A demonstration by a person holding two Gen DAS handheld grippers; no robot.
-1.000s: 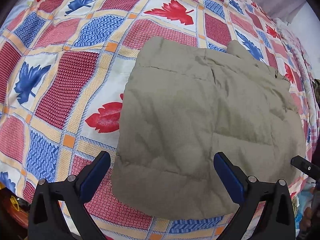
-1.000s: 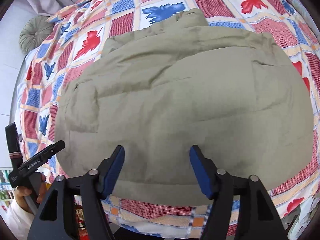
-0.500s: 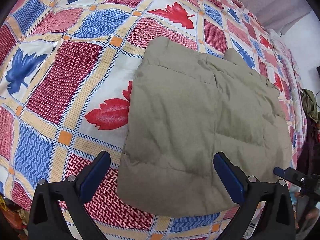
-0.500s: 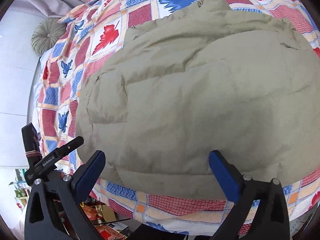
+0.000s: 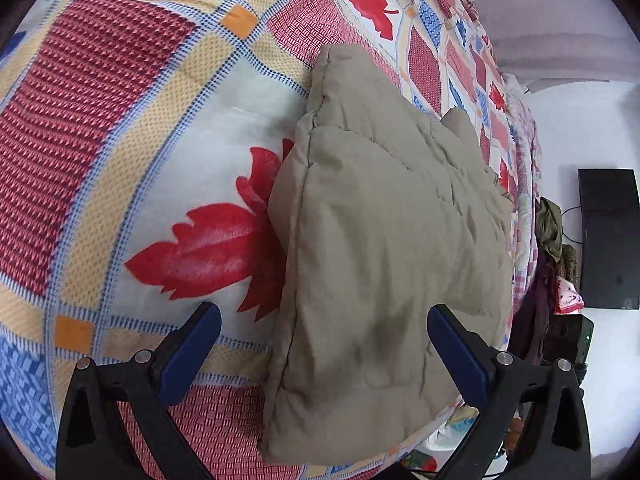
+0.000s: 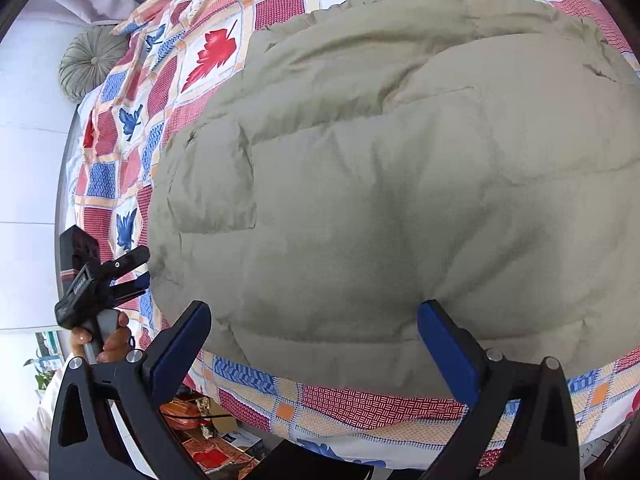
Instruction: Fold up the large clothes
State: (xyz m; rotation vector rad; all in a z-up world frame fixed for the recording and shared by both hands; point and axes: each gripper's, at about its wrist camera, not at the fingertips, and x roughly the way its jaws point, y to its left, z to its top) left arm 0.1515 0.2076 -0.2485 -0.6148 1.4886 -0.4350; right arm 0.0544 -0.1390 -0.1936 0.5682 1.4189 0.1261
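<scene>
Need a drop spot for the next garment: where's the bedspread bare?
Free: leaf-patterned patchwork bedspread left of the folded khaki padded jacket, out to the red leaf and beyond. Only a narrow strip along the near edge. Crowded: the jacket fills the right side.

Left claw wide open, blue pads spread, angled downward, nothing gripped. Right claw also fully spread, pointing steeply down, empty. In the right wrist view a hand grips the left claw's handle, fingers wrapped round it.
</scene>
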